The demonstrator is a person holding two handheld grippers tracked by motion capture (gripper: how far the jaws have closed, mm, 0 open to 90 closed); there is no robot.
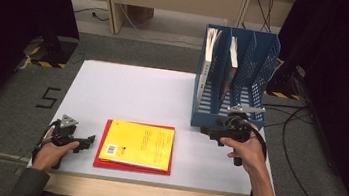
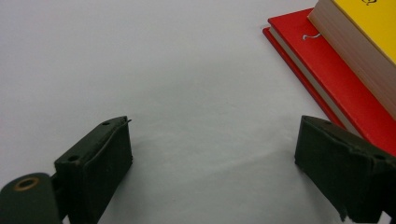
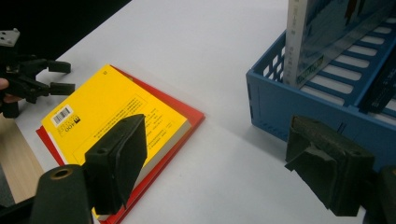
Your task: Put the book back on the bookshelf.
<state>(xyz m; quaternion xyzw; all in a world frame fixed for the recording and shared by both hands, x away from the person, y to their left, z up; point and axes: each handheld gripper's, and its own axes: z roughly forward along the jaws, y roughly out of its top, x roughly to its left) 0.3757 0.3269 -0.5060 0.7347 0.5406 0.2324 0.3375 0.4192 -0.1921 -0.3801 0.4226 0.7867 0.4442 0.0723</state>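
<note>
Yellow book [image 1: 139, 144] lies flat on the red book [image 1: 132, 166], the pair stacked near the front edge of the white table [image 1: 128, 90], between the two hands. Barcode faces up at the corner nearest the left gripper [image 1: 87, 141]. Red cover shows as a margin along the stack's left and front sides, so the yellow one sits slightly offset on it

Left gripper: held low just beside the stack's left edge, jaws spread wide and holding nothing; its own view looks along bare table with the red book's corner [image 2: 336, 88] and the yellow book's page block [image 2: 359, 51] at upper right. Likely posed to brace or lift that edge

Right gripper [image 1: 207, 131]: held above the table in front of the blue file rack [image 1: 203, 94], tips pointing left toward the stack, jaws parted and empty. Its view takes in the yellow book [image 3: 107, 112] at left and the rack's front wall [image 3: 280, 112] at right

Rack stands at the right rear of the table, dividers running front to back. White-spined book [image 1: 208, 57] stands upright in the leftmost slot, a second book [image 1: 231, 64] in the next; slots to the right look free

Judgement: flat books appear bound for the rack. Upright filing keeps spines readable; yellow book, being on top, is the natural first pick. Neither gripper touches it yet
</note>
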